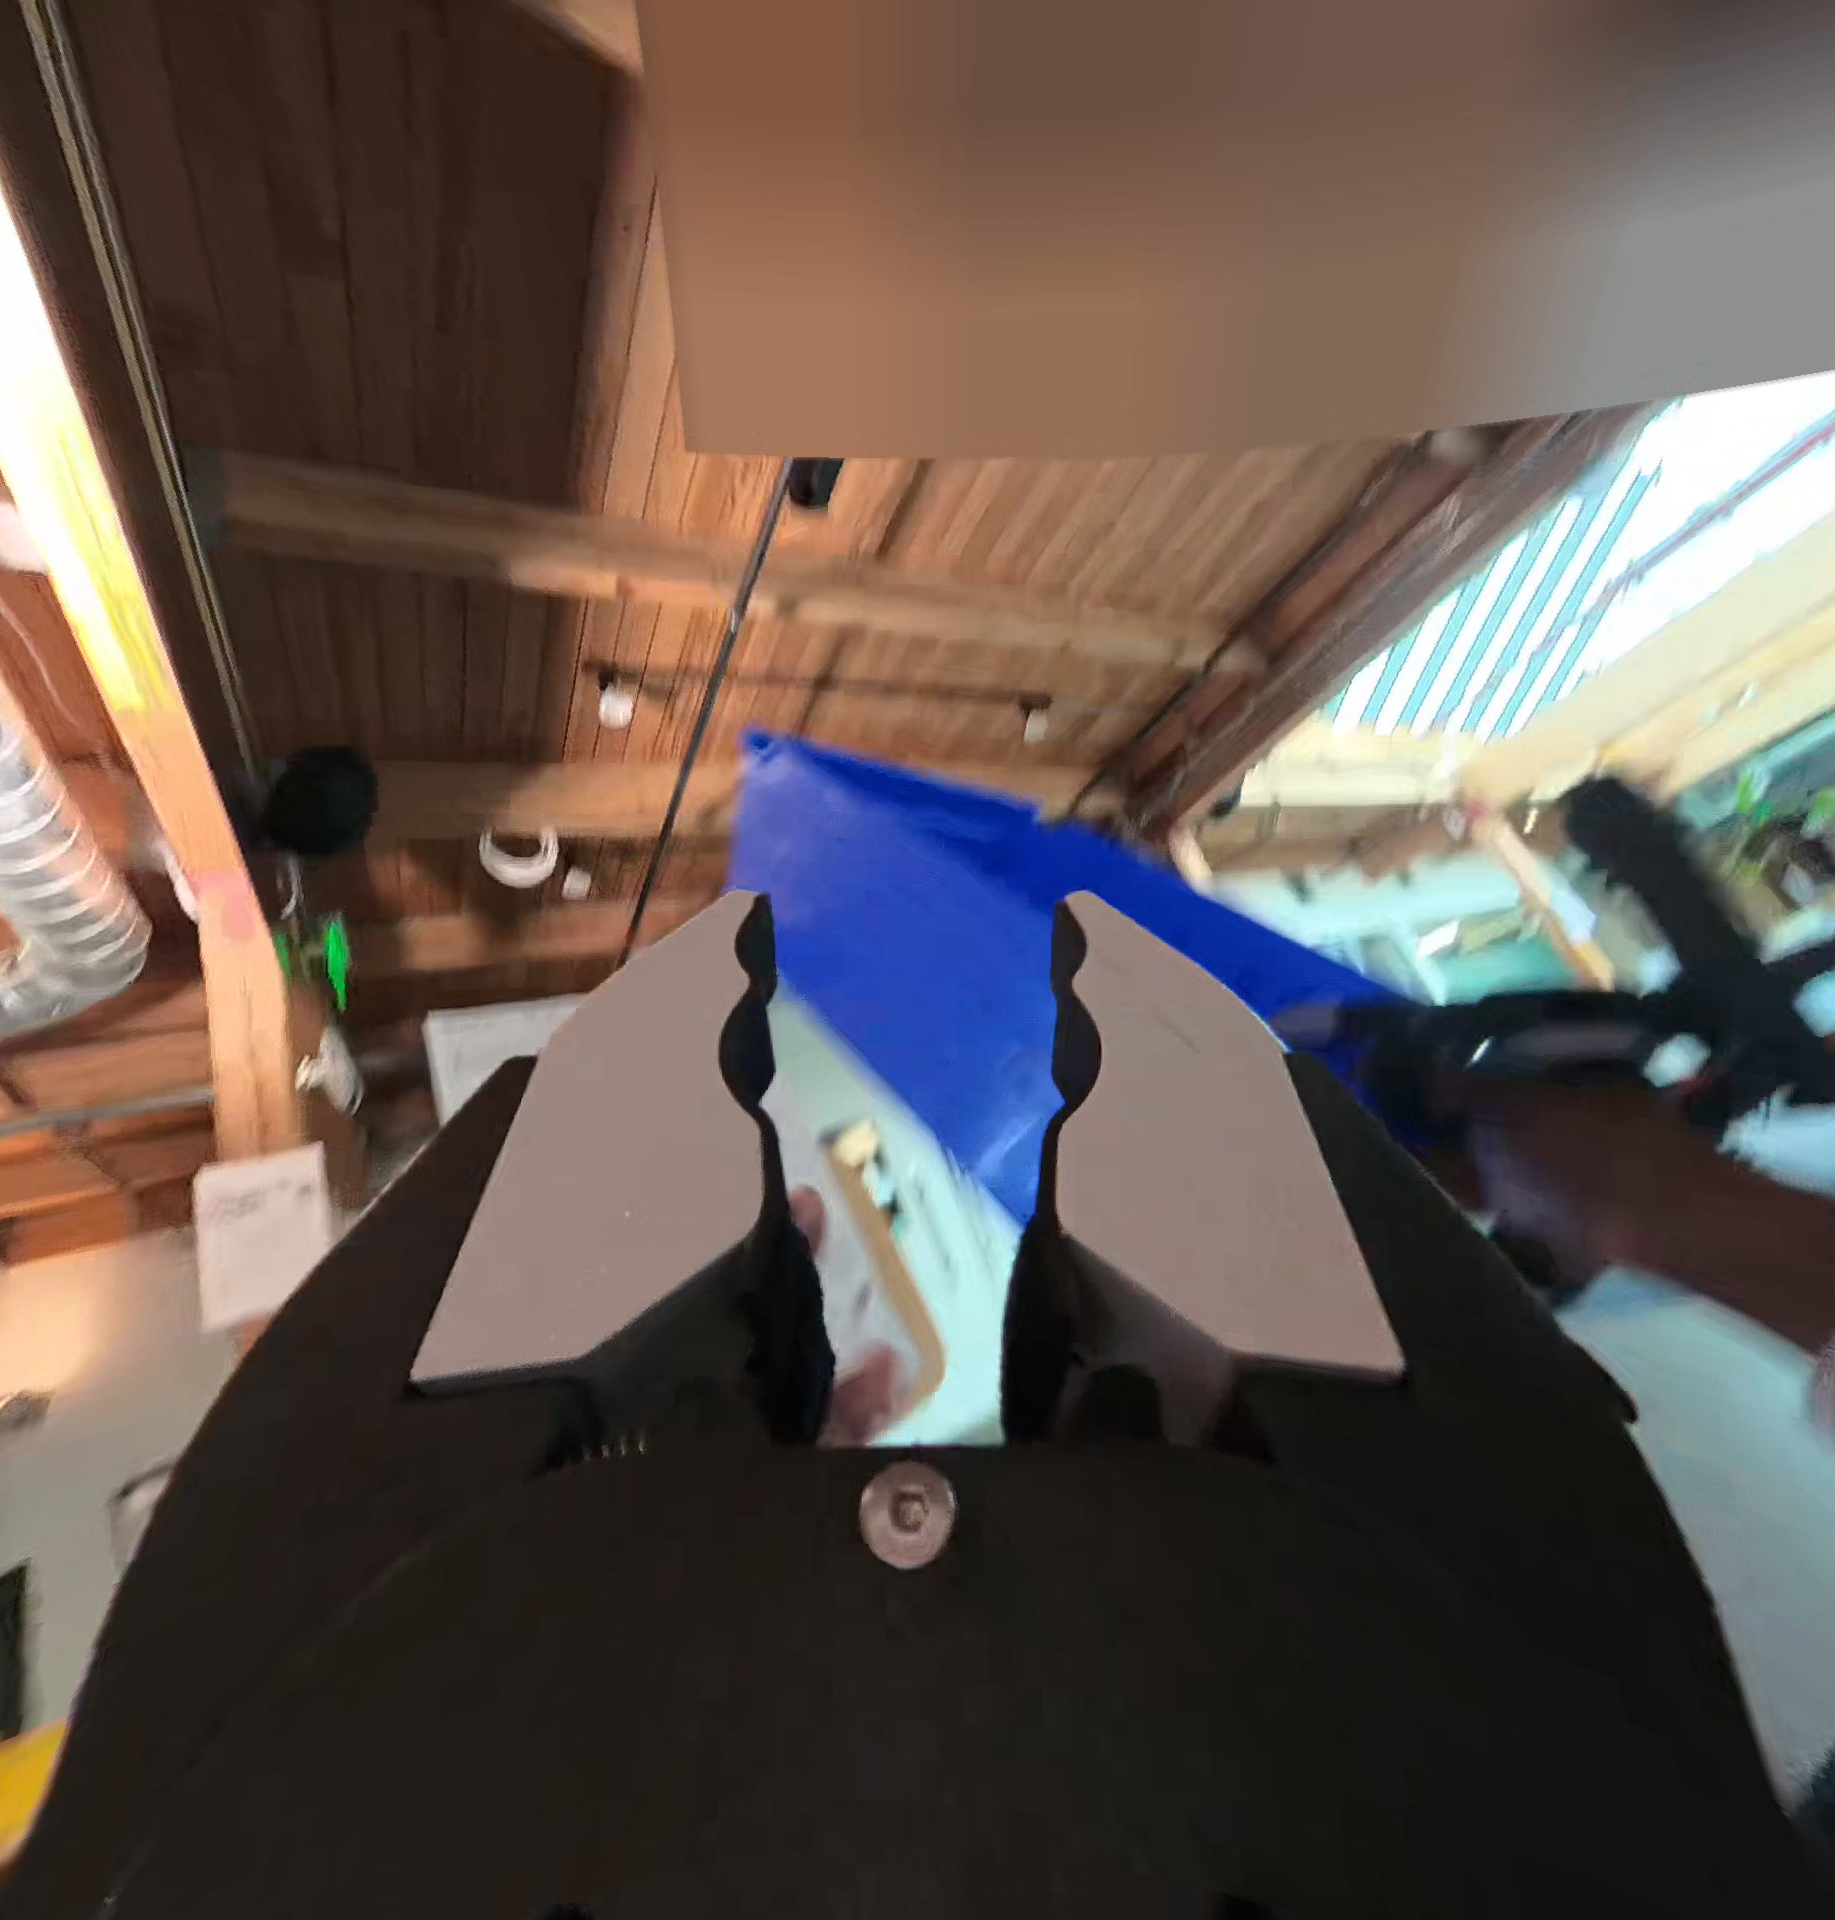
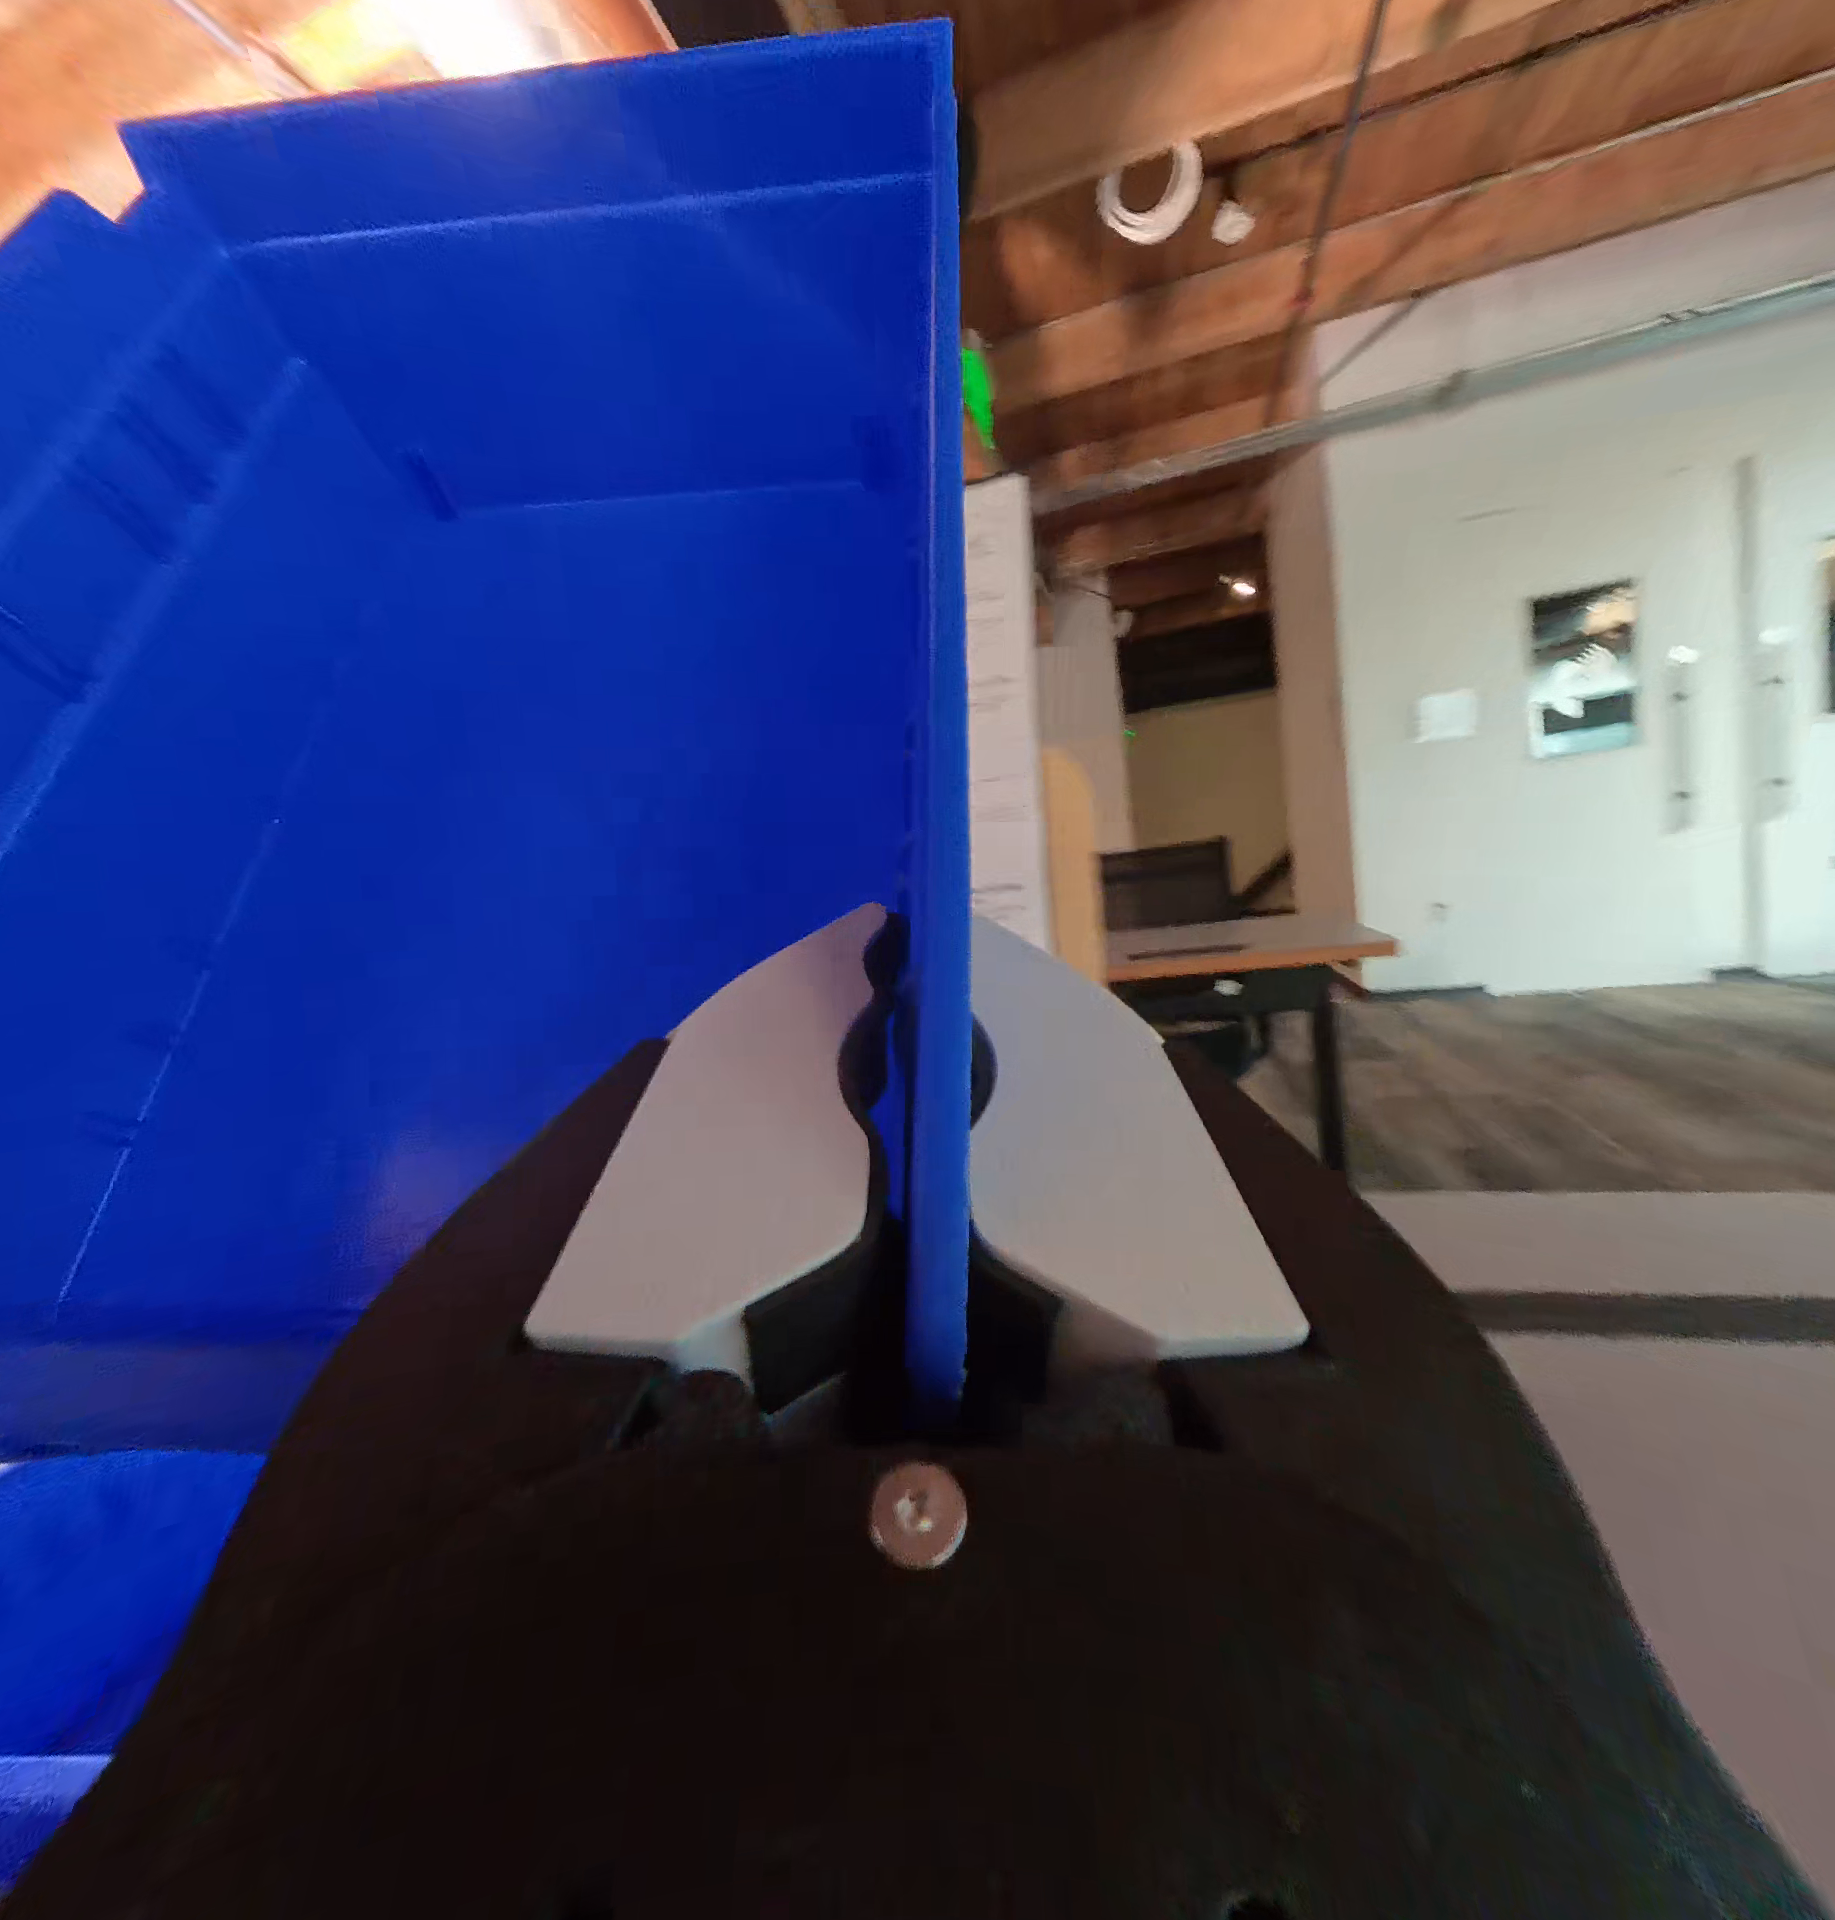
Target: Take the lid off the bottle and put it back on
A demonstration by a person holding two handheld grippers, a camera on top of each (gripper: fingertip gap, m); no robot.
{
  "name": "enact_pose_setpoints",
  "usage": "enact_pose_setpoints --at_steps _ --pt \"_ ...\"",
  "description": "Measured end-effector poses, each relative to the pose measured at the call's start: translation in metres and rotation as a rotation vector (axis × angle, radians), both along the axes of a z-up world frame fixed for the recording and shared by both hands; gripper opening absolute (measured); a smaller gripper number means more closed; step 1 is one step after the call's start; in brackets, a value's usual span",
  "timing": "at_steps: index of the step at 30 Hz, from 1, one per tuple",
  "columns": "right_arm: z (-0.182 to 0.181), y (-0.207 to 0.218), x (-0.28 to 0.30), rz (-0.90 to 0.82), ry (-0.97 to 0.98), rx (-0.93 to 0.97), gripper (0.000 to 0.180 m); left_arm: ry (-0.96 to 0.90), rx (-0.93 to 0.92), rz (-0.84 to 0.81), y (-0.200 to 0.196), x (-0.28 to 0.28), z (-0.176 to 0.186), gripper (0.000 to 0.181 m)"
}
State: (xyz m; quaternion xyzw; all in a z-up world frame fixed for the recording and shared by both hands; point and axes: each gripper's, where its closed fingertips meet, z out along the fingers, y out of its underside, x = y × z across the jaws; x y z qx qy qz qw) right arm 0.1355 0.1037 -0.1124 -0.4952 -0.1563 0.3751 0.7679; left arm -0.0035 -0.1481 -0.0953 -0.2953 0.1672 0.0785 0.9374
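No bottle or lid shows in either view. My right gripper [image 2: 928, 925] is shut on the upright edge of a blue corrugated plastic bin wall [image 2: 580, 623]; both pads press on the thin panel, which runs down between the fingers. My left gripper [image 1: 908, 914] is open with nothing between its fingers. It is tilted upward, and the same blue panel [image 1: 923, 831] shows farther off beyond its tips. A blurred dark shape [image 1: 1495, 1039] sits at the panel's right end.
Wooden ceiling beams [image 1: 477, 312] and a silver duct [image 1: 40, 883] fill the left wrist view. A wooden table [image 2: 1245, 945] and a white wall [image 2: 1515, 623] lie to the right of the right gripper. More blue plastic [image 2: 61, 1558] sits at the lower left.
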Motion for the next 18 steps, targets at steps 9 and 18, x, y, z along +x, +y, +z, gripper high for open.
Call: enact_pose_setpoints --at_steps 9,18 --pt "-0.094 0.061 0.122 -0.220 -0.236 -0.346 0.004 0.236 -0.964 0.098 0.069 -0.063 -0.154 0.059" --pt "-0.186 0.087 0.135 -0.258 -0.491 -0.573 0.003 0.509 -1.520 0.282 0.109 -0.081 -0.246 0.057"
